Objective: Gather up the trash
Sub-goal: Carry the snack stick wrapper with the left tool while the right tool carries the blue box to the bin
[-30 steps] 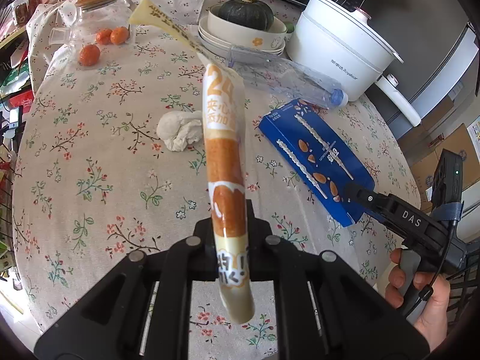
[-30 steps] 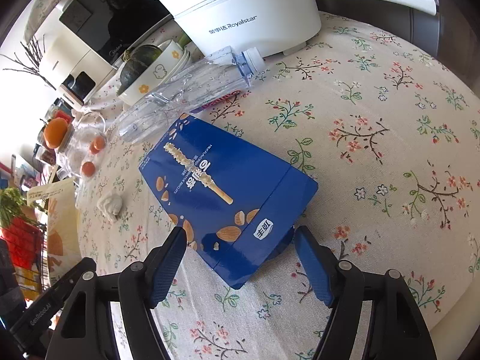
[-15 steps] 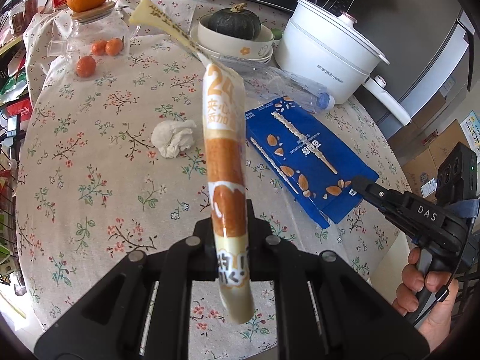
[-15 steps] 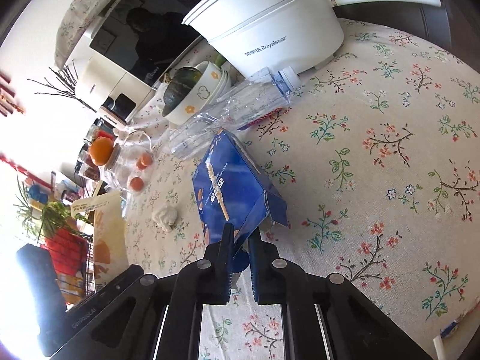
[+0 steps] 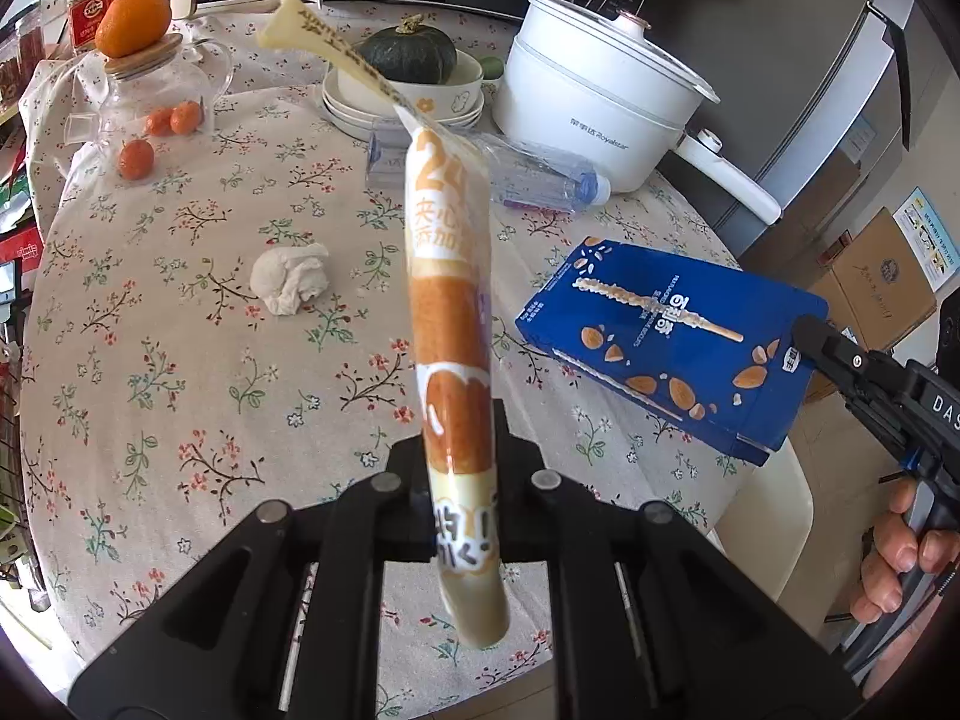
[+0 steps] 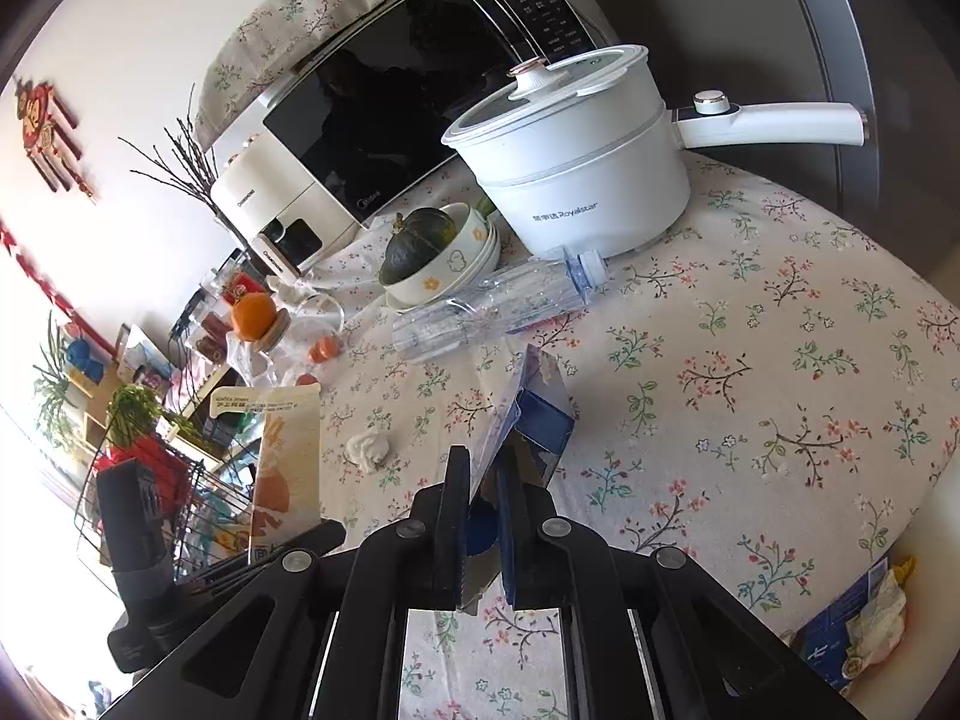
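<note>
Your left gripper [image 5: 459,498] is pinching a long orange-and-cream wrapper [image 5: 450,312] near its lower end, jaws nearly closed on it; the wrapper is standing up and away from you, its flat sealed tip reaching in front of the bowls [image 5: 408,99]. In the right wrist view that wrapper [image 6: 282,468] is showing at the left, with the left gripper's body below it.

Your right gripper [image 6: 480,516] is clamping the corner of the blue box [image 5: 672,342], jaws narrow with the cardboard edge squeezed between them. The box is hanging tilted above the cloth, off the table [image 5: 180,312], out past its right edge in the left wrist view. From the right wrist it is appearing edge-on, as a thin blue box [image 6: 534,414] rising from the jaws. Your hand [image 5: 906,570] is gripping the right gripper's handle at the lower right.

A crumpled tissue [image 5: 291,276] is lying on the floral cloth near the middle of the table, well apart from both grippers. A clear bottle [image 5: 540,177] is lying on its side just in front of the white pot [image 5: 600,102], its cap pointing right. A dark squash [image 5: 408,54] is sitting in the top bowl. A glass jar [image 5: 156,96] with an orange [image 5: 132,21] on its lid is standing at the far left, small oranges beside it.

At the lower right of the right wrist view, a bag [image 6: 864,630] with wrappers in it is sitting beyond the table's edge
</note>
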`<move>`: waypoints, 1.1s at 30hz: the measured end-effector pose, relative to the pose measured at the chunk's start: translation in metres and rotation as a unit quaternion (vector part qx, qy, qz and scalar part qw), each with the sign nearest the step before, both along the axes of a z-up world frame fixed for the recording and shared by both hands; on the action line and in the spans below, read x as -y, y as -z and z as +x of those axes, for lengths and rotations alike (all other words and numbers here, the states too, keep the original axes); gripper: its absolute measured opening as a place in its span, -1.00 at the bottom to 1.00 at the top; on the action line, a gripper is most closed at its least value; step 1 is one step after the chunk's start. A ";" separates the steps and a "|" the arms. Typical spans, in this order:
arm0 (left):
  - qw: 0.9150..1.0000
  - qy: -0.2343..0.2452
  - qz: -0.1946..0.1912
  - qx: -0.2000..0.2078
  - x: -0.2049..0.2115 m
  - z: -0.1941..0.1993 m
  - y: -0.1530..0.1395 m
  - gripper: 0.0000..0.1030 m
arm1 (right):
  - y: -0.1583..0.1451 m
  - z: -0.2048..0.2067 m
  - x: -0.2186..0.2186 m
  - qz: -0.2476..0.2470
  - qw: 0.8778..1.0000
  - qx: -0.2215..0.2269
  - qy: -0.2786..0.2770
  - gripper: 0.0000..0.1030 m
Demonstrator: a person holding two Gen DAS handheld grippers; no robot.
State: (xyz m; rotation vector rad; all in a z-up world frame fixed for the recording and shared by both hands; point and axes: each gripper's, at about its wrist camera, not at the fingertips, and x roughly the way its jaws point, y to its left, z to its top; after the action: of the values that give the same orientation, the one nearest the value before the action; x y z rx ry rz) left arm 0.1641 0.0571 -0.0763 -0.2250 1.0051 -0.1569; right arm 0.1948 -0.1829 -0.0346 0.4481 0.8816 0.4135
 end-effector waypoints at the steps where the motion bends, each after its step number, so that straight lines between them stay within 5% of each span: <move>1: 1.000 0.004 0.000 0.001 0.003 -0.001 -0.001 -0.75 | -0.003 -0.003 0.005 0.000 1.000 0.002 0.002 -0.84; 33: 0.986 0.163 0.001 0.019 0.158 -0.039 -0.010 -0.75 | -0.056 -0.120 0.181 -0.041 0.992 0.029 0.118 -0.95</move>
State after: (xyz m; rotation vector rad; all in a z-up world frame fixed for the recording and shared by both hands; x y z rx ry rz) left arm 0.1250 -0.1014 -0.0665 -0.0531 0.9984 -0.4557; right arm 0.0749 -0.3643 0.0215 0.4564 0.7753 0.1715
